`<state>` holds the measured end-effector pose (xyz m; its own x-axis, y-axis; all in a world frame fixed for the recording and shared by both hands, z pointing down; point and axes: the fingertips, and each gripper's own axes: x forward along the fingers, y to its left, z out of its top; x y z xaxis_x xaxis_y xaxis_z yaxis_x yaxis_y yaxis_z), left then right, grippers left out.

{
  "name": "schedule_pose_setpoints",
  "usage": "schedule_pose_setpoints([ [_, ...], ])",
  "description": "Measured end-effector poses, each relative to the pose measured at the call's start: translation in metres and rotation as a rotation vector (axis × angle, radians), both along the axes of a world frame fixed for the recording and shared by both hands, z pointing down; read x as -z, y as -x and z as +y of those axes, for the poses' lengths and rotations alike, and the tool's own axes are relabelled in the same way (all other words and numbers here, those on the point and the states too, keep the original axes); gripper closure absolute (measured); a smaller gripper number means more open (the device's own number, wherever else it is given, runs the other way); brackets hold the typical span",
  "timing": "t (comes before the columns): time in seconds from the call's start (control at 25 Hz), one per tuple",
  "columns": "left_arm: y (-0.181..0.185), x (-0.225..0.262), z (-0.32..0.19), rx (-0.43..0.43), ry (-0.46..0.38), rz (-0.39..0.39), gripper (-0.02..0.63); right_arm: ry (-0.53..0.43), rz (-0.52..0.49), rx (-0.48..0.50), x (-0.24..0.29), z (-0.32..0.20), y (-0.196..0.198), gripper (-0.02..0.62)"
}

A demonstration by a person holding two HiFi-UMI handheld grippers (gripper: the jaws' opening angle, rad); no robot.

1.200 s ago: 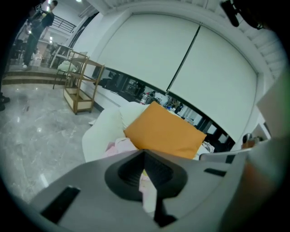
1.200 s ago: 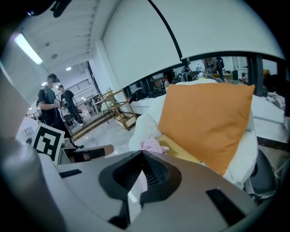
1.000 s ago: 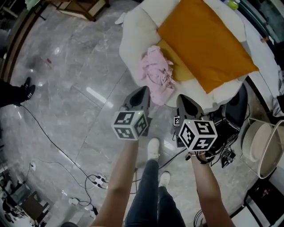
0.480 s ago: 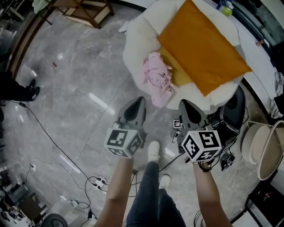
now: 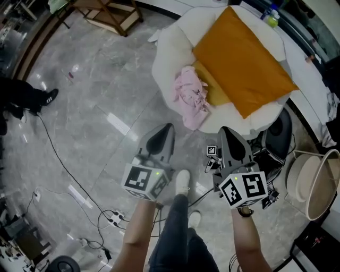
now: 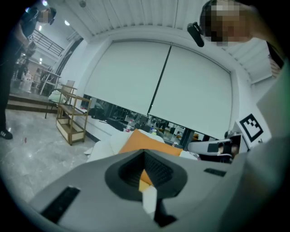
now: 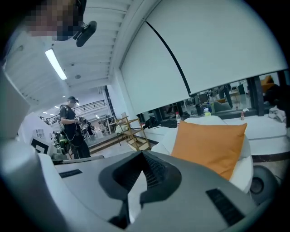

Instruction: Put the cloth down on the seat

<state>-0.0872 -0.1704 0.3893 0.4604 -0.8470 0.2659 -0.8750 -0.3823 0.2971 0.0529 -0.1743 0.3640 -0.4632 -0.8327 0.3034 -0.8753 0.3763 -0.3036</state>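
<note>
- Grey marble floor [image 5: 79, 106] is lying below left claw [image 5: 167, 127] and right claw [image 5: 226, 130].
- White seat [image 5: 172, 50] is sitting ahead of both tips, carrying orange cushion [image 5: 241, 69].
- Pink cloth [image 5: 191, 95] is resting on seat's front edge, just beyond the tips.
- Both claws are hovering clamped shut, gripping nothing.

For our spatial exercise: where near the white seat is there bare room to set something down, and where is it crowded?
Free: grey floor left of the seat, up to the wooden rack. Crowded: the seat, mostly under orange cushion and pink cloth.
</note>
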Motion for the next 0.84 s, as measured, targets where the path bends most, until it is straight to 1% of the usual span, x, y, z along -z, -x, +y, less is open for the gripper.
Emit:
schedule_pose_setpoints([
  [0.28, -0.001, 0.013, 0.013, 0.018, -0.016, 0.018, 0.595, -0.071, -0.029, -0.006, 0.027, 0.014, -0.001, 0.588],
  [0.56, -0.003, 0.013, 0.014, 0.009, -0.024, 0.024, 0.595, -0.089, -0.047, -0.026, 0.035, 0.022, -0.004, 0.588],
  [0.84, 0.001, 0.011, 0.005, 0.008, -0.035, 0.018, 0.595, -0.103, -0.058, -0.031, 0.036, 0.018, -0.004, 0.588],
])
